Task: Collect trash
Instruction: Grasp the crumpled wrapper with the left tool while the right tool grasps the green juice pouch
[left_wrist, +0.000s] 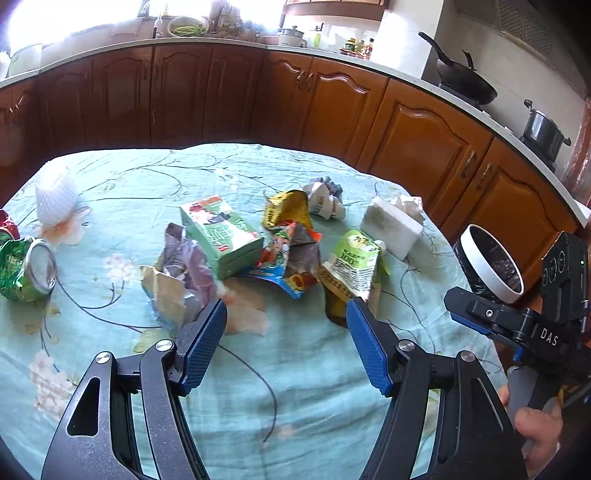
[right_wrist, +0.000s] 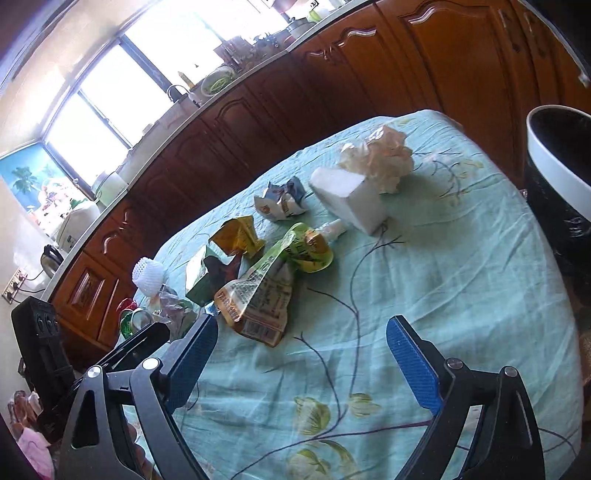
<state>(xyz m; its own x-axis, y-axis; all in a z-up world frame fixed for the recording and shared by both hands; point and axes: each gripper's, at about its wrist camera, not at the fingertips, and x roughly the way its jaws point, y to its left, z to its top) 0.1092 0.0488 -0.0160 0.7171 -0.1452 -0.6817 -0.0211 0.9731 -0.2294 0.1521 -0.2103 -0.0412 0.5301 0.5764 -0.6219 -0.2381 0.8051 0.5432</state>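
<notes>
My left tool (left_wrist: 286, 314) and right tool (right_wrist: 301, 328) both hang spread and empty over the tabletop (left_wrist: 314, 387), the trash (left_wrist: 280, 243) scattered just ahead, bin (right_wrist: 557, 158) at the right edge

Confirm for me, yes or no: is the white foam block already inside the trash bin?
No, the white foam block lies on the floral tablecloth, apart from the black-lined trash bin beyond the table's edge.
</notes>
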